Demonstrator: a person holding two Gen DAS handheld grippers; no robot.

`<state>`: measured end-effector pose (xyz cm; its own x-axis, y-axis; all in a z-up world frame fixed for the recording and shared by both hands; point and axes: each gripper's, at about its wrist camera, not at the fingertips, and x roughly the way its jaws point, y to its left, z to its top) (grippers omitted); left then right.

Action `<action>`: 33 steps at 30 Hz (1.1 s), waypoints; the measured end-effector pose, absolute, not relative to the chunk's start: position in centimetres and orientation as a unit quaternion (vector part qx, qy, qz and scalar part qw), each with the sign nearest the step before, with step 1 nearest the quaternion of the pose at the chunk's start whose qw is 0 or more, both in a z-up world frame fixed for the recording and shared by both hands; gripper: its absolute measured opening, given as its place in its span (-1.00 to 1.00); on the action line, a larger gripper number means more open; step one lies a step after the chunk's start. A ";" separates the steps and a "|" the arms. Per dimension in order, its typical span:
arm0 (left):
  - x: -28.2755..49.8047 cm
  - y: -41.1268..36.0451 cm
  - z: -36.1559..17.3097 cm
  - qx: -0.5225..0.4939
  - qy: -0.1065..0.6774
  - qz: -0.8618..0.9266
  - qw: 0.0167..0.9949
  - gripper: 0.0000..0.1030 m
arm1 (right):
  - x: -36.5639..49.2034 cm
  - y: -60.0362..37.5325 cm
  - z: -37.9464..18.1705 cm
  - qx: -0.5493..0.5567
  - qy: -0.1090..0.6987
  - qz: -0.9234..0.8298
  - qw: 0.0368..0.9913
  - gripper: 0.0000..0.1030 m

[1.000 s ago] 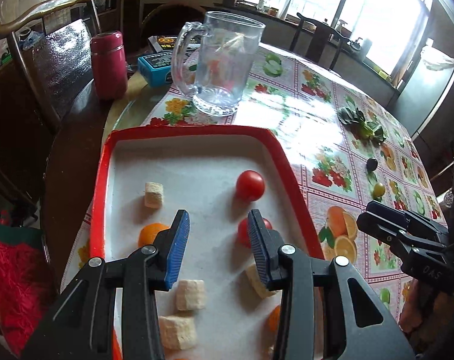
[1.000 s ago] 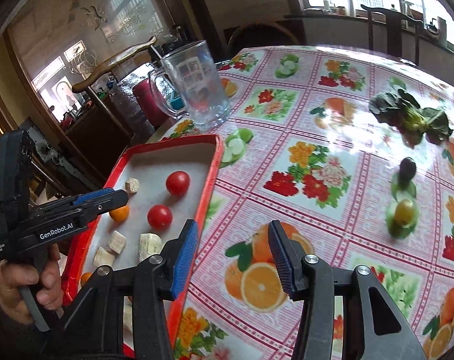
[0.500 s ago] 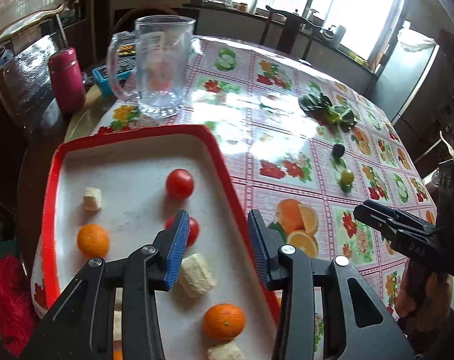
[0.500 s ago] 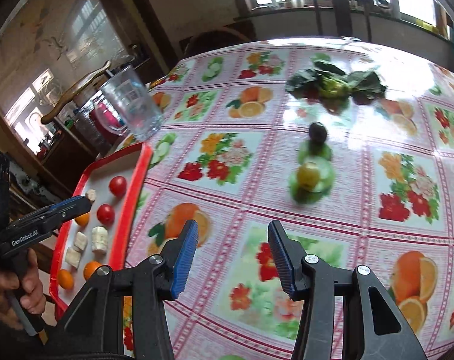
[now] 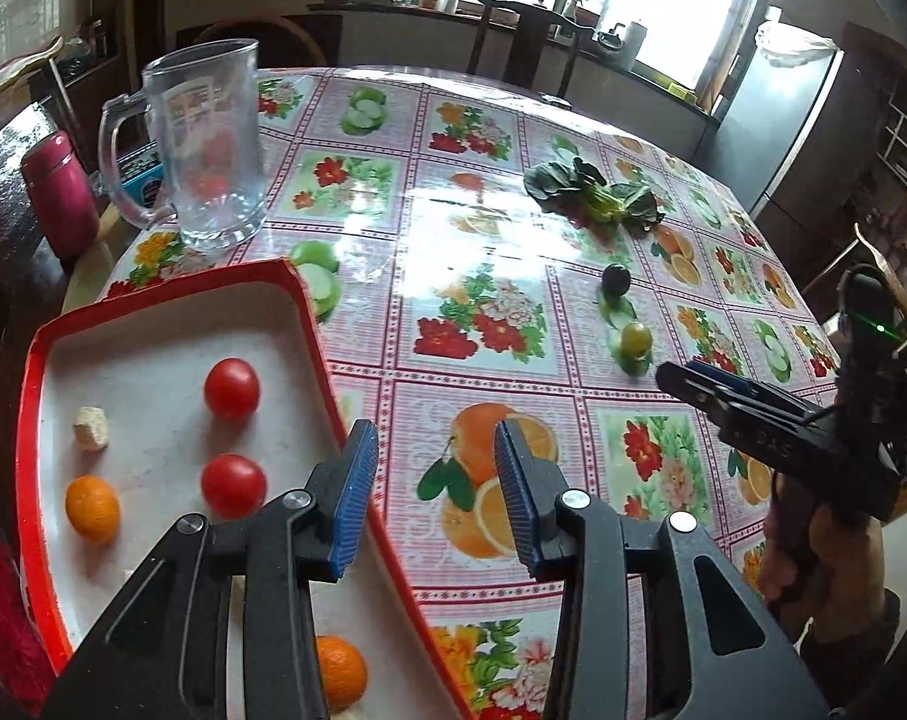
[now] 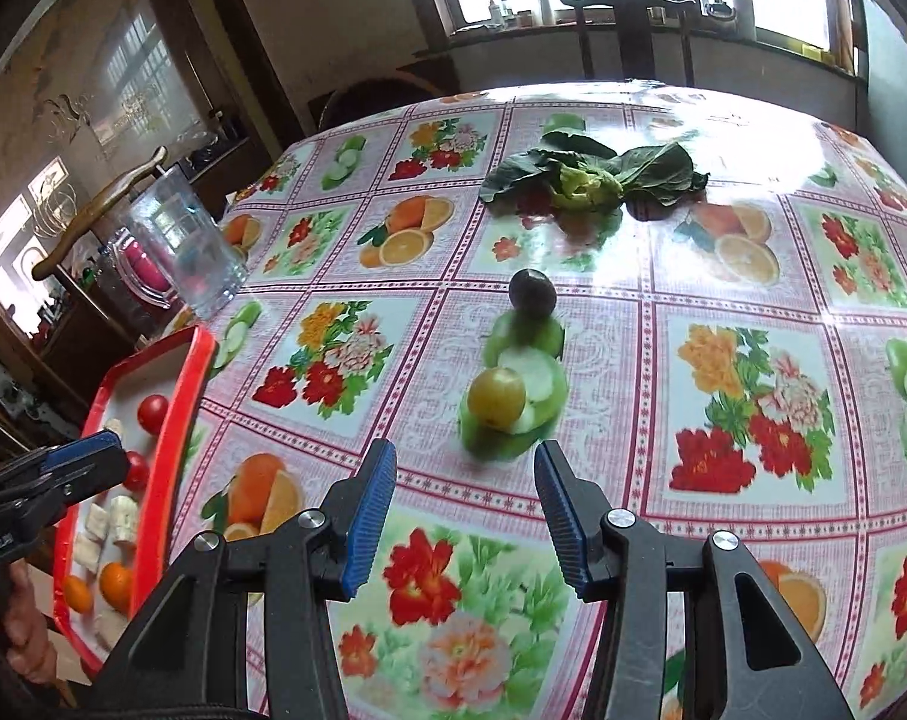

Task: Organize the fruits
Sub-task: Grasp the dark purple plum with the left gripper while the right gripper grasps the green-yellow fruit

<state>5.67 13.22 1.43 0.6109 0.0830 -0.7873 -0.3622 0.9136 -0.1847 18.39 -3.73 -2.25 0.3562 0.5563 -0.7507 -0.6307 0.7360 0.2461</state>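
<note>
A red-rimmed white tray [image 5: 30, 360] at the table's left edge holds two red tomatoes [image 5: 231, 387], small oranges [image 5: 92, 508] and pale fruit chunks [image 5: 90, 428]; it also shows in the right wrist view [image 6: 180, 420]. A yellow-green fruit [image 6: 496, 394] and a dark plum [image 6: 531, 294] lie loose on the tablecloth. My right gripper [image 6: 462, 495] is open and empty, just short of the yellow-green fruit. My left gripper [image 5: 432, 492] is open and empty over the tray's right rim.
A glass mug [image 5: 204, 144] stands behind the tray, with a red flask [image 5: 57, 192] and a blue box [image 5: 138, 171] to its left. A leafy green vegetable [image 6: 591, 177] lies farther back. Chairs stand around the table.
Both grippers have swung right, away from the tray. The right gripper has closed in on the two loose fruits. Both stay open.
</note>
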 end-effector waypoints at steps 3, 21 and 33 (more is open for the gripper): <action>6.9 12.5 1.4 -0.161 0.426 0.118 0.883 -0.26 | 19.2 -2.6 -2.7 -0.057 0.434 0.356 0.825 -0.08; 21.0 5.6 -1.0 -0.121 0.441 0.052 0.888 -0.26 | 20.9 -10.9 -2.3 0.013 0.435 0.343 0.832 -0.53; 27.7 3.2 -4.0 -0.113 0.457 0.061 0.880 -0.26 | 19.6 -14.7 -1.9 0.044 0.432 0.337 0.835 -0.54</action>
<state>27.67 3.24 -4.02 0.5743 0.0038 -0.8186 -0.2103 0.9671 -0.1430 19.60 -14.69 -1.95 0.3997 0.6015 -0.6917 -0.5252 0.7687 0.3650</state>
